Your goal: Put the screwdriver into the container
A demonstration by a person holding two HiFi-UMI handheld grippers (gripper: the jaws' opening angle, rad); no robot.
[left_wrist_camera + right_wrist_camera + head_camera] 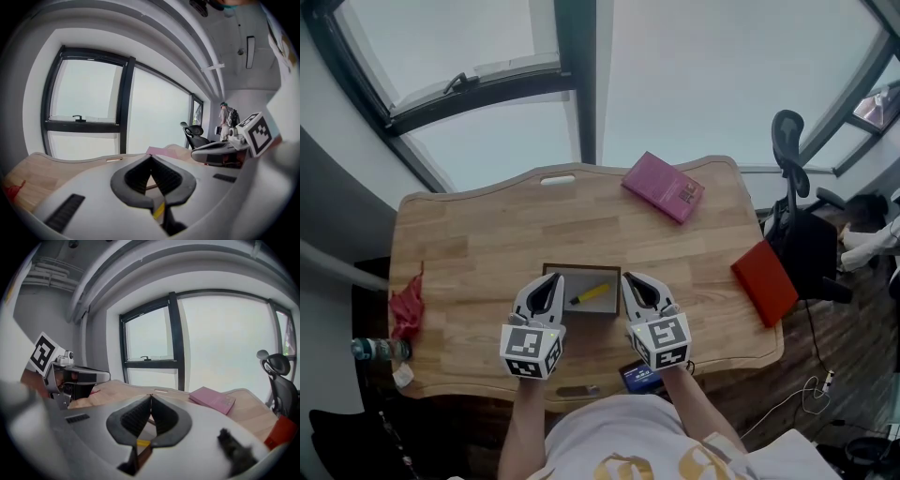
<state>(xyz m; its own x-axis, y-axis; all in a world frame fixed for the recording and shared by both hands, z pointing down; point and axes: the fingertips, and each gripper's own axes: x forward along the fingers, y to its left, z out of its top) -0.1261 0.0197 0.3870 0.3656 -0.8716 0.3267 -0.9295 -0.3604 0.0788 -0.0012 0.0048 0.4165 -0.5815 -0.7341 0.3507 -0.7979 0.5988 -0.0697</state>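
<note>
A yellow-handled screwdriver (592,295) lies inside the shallow brown container (581,273) near the table's front middle. My left gripper (547,278) hovers at the container's left edge, jaws shut with nothing between them. My right gripper (635,280) is at the container's right edge, also shut and empty. In the left gripper view the closed tips (151,157) point over the table toward the window, with the right gripper (220,149) alongside. In the right gripper view the jaws (151,396) meet at the tips, and a sliver of yellow (143,443) shows below them.
A pink book (664,187) lies at the table's back right and a red book (764,281) at the right edge. Red cloth (408,305) and a bottle (380,350) sit at the left edge. A black office chair (802,225) stands beyond the right side. A dark device (639,377) lies at the front edge.
</note>
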